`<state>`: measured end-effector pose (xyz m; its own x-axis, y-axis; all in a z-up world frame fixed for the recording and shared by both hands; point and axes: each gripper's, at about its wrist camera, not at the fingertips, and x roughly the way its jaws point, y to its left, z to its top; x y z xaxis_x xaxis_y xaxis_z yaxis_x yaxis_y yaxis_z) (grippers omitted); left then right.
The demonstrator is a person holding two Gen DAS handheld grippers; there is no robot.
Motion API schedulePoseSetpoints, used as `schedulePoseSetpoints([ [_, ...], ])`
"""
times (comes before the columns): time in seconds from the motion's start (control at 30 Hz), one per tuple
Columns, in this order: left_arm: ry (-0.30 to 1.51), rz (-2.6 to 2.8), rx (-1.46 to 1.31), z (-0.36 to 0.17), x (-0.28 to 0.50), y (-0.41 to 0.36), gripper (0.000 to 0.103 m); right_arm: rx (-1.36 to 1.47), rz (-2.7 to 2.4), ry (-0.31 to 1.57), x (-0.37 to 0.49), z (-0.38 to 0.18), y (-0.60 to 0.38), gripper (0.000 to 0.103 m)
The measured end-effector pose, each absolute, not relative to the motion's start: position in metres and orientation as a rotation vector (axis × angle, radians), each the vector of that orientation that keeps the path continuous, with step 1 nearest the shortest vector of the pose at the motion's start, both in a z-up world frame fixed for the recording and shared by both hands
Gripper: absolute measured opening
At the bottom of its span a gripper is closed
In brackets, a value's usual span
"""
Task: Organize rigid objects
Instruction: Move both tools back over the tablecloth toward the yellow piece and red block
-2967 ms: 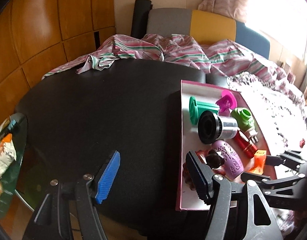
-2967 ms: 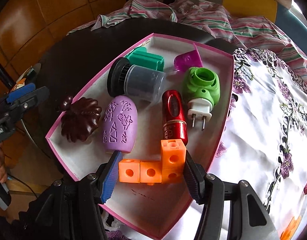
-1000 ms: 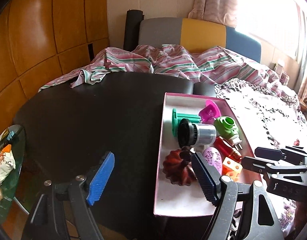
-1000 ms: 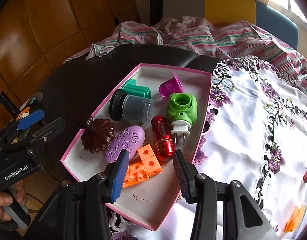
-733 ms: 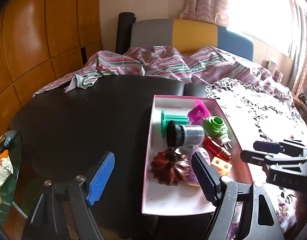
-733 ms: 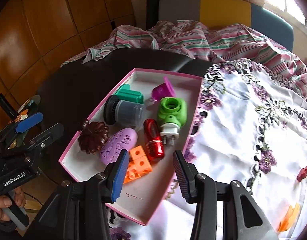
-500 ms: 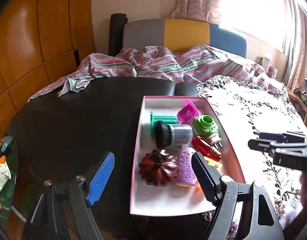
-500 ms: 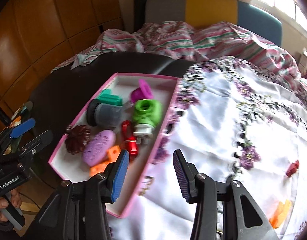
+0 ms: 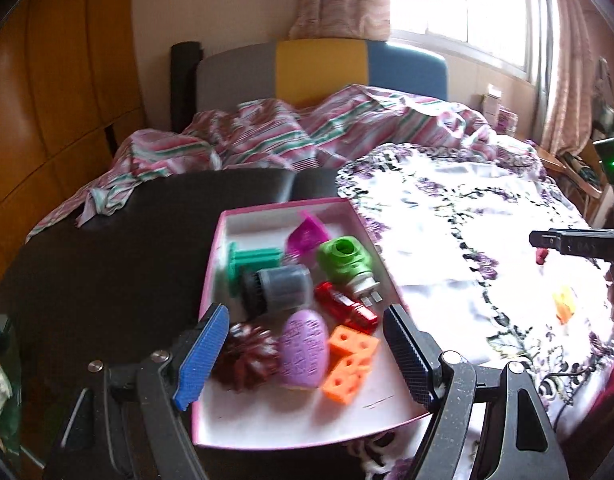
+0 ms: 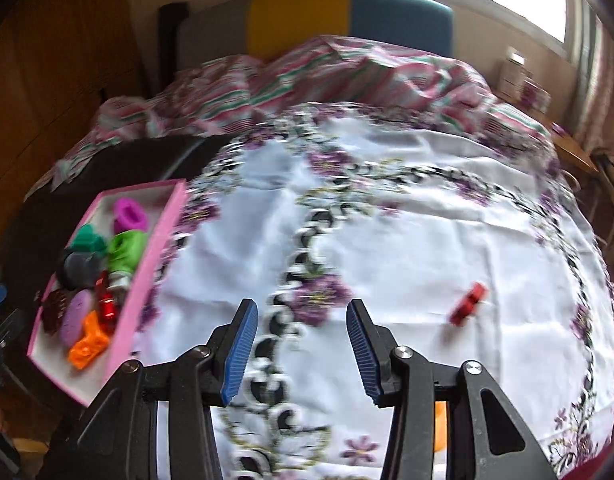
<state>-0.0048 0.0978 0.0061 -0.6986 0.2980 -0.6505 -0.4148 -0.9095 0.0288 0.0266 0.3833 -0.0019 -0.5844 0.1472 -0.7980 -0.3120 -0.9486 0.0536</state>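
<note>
While both grippers stand open and empty, the left gripper (image 9: 303, 354) hovers over the pink tray (image 9: 307, 426), where the orange block piece (image 9: 349, 358) lies with its long axis slanting toward the tray's near edge. Only the right gripper (image 10: 297, 350) view shows a small red piece (image 10: 469, 308), seemingly tilted, on the floral cloth (image 10: 407, 240) right of the tray.

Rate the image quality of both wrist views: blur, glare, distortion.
Left wrist view: window glare bleaches the floral tablecloth; the pink tray is mildly smeared. Right wrist view: heavy motion blur streaks the cloth and the small red piece. Both views bow at the edges from fisheye.
</note>
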Motion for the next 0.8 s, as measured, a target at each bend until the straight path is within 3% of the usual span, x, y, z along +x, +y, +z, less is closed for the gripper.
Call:
schedulePoseSetpoints([
  [0.2, 0.258, 2.469, -0.919, 0.010, -0.004, 0.134, 0.080, -1.083, 2.343, 0.521, 0.062, -0.010, 0.465, 0.047],
  [0.33, 0.299, 2.397, -0.922, 0.004, -0.003, 0.167, 0.080, -0.912, 2.176, 0.785, 0.097, -0.011, 0.513, 0.047],
  [0.8, 0.368, 1.946, -0.929, -0.031, 0.017, 0.323, 0.075, -0.844, 2.068, 0.980, 0.124, -0.020, 0.540, 0.047],
])
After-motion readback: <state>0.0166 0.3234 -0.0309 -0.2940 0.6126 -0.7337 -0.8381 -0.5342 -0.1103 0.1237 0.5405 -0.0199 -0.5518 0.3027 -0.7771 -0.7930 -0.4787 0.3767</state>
